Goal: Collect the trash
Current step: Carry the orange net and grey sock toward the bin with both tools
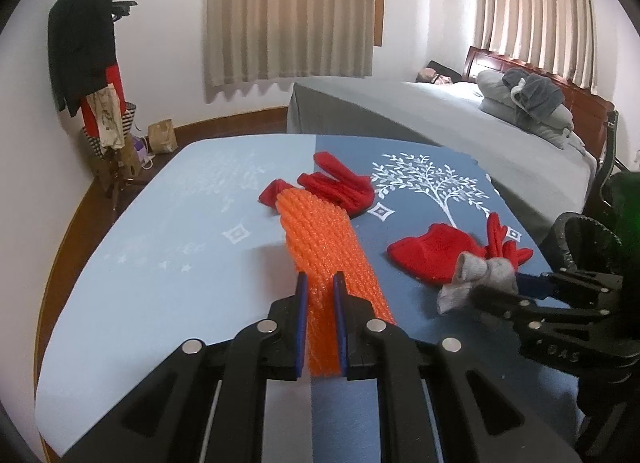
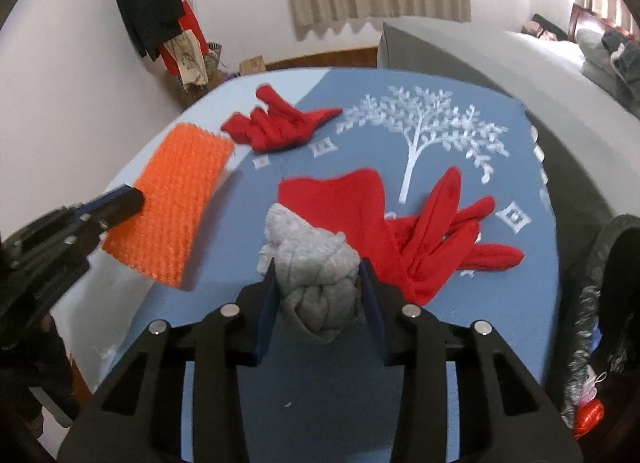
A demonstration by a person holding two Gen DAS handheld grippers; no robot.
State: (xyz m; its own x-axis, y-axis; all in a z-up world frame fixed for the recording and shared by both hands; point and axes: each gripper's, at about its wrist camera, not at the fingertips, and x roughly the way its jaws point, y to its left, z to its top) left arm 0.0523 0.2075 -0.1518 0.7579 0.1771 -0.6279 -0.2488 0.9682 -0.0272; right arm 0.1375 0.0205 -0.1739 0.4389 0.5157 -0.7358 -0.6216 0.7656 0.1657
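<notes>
My left gripper (image 1: 320,283) is shut on an orange bubble-wrap sheet (image 1: 324,247) and holds it above the blue table (image 1: 160,247); the sheet also shows in the right wrist view (image 2: 176,199). My right gripper (image 2: 320,275) is shut on a balled grey sock (image 2: 316,267), also seen in the left wrist view (image 1: 476,275), above the table's right part. A black-lined trash bin (image 1: 580,239) stands off the table's right edge; its bag (image 2: 600,303) holds some litter.
A red glove (image 2: 276,123) lies at the far middle of the table. A red cloth (image 2: 344,203) and another red glove (image 2: 452,235) lie right of centre. A grey bed (image 1: 460,119) stands behind. A coat rack (image 1: 96,63) stands at the far left.
</notes>
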